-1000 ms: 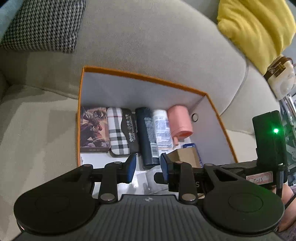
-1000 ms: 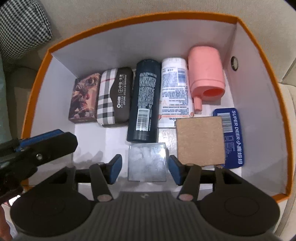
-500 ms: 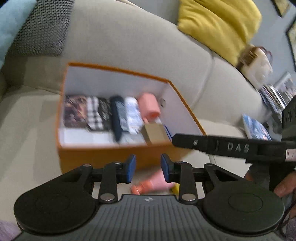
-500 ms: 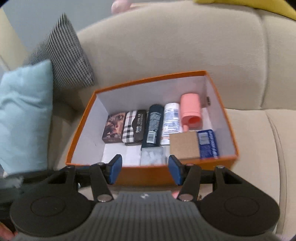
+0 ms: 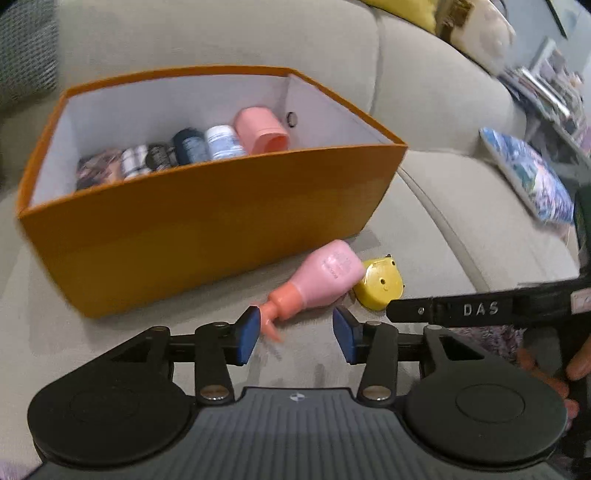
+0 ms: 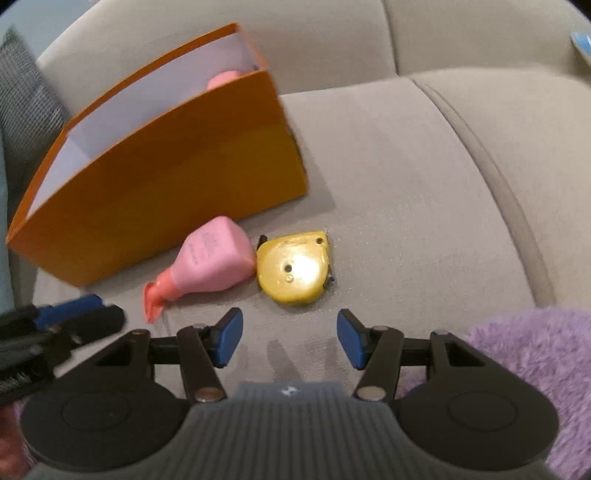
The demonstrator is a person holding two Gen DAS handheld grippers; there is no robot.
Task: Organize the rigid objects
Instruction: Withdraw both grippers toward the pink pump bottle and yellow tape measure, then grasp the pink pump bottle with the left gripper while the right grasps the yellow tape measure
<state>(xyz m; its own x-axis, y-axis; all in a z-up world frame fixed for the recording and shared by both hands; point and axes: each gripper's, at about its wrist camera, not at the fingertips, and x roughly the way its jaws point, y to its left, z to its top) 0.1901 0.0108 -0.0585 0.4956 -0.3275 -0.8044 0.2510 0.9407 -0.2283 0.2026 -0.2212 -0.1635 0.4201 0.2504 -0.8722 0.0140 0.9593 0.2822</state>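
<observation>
An orange box stands on the sofa seat and also shows in the right wrist view. It holds several items, among them a pink cylinder, a white tube and a dark tube. In front of it a pink bottle lies on its side, touching a yellow tape measure. Both show in the right wrist view: the bottle and the tape measure. My left gripper is open and empty, right at the bottle's neck. My right gripper is open and empty just short of the tape measure.
A grey checked cushion leans at the back left. A blue patterned book lies on the seat to the right. A purple fluffy fabric lies at the lower right. The sofa back rises behind the box.
Both grippers have pulled back out of the box and lowered to the seat in front of it. Both have opened wider. The pink bottle and tape measure have come into view.
</observation>
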